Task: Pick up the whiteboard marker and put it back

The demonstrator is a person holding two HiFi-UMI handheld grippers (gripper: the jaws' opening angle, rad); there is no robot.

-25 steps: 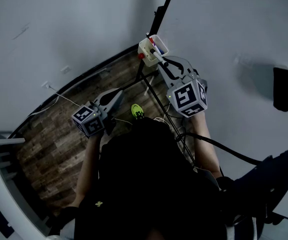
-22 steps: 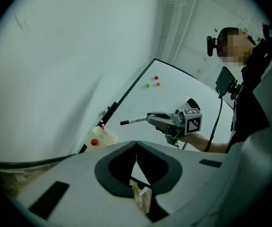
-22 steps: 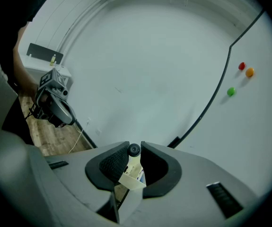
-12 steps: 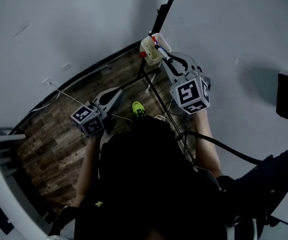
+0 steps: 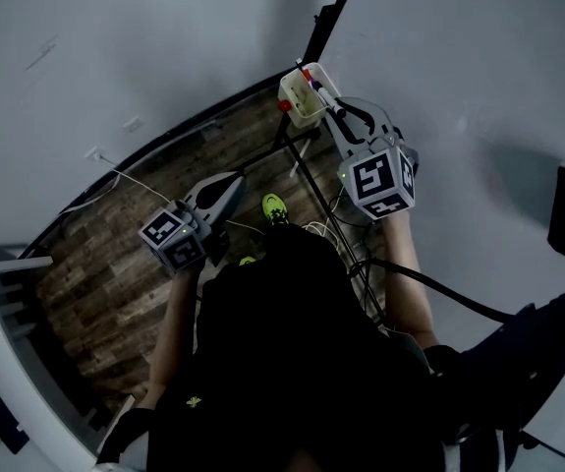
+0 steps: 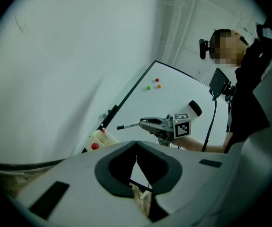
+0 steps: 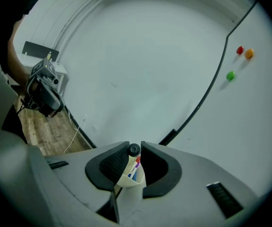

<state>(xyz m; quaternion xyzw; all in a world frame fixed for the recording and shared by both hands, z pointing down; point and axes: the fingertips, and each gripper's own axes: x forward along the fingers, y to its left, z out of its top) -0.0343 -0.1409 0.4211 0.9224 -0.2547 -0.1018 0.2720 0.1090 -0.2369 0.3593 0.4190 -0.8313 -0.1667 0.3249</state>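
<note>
Whiteboard at right, grey wall at left, wood floor below. Right gripper partly closed, jaws clamping black marker, its tip over white holder at board's corner, other markers inside. Left gripper level near floor side, jaws together, nothing between them.
</note>
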